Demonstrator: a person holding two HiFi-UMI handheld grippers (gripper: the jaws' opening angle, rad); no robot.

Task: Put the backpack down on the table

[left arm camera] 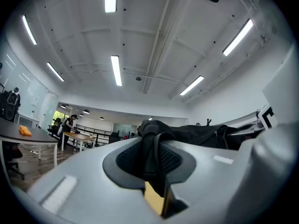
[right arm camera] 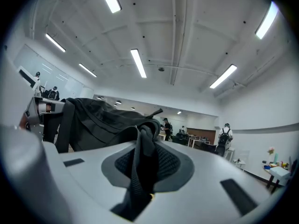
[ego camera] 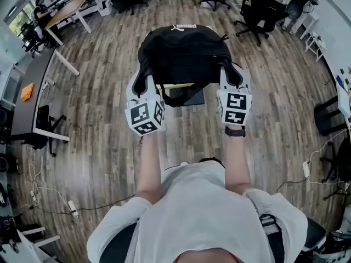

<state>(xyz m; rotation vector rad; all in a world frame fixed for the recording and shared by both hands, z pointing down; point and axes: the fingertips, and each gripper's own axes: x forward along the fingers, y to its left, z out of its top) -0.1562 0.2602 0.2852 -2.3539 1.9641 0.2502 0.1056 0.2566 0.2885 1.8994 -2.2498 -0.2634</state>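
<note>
An open office with a plank floor [ego camera: 104,97]. Desks [ego camera: 33,86] stand well off to the left of the fingers and chairs [ego camera: 258,12] far beyond them.

A person [ego camera: 197,207] in a white top stands with both arms out in front, a gripper in each hand.

A black backpack [ego camera: 184,51] hangs in the air just beyond the fingers, strung between the two grippers and clear of the floor. It is not yet on any table.

Below the fingers and under the backpack lies a small dark surface [ego camera: 192,96] with a yellow edge. It may be the table, but I cannot be sure.

The left gripper [ego camera: 146,85] has its jaws nearly closed on a shoulder strap [left arm camera: 150,146]. The padded band runs up between the fingers and over to the bag.

The right gripper [ego camera: 232,79] is likewise clamped on the other strap [right arm camera: 141,157], which fills the narrow gap between its fingers.

The backpack looks soft and limp. Its fabric sags between the two holds and should slump and spread once it is set down. It seems of modest weight, since two thin straps carry it. The straps are the sensible place to hold, near where they join the bag. Their mesh padding gives the fingers some bite, though smooth webbing could creep through if the grip eases.
</note>
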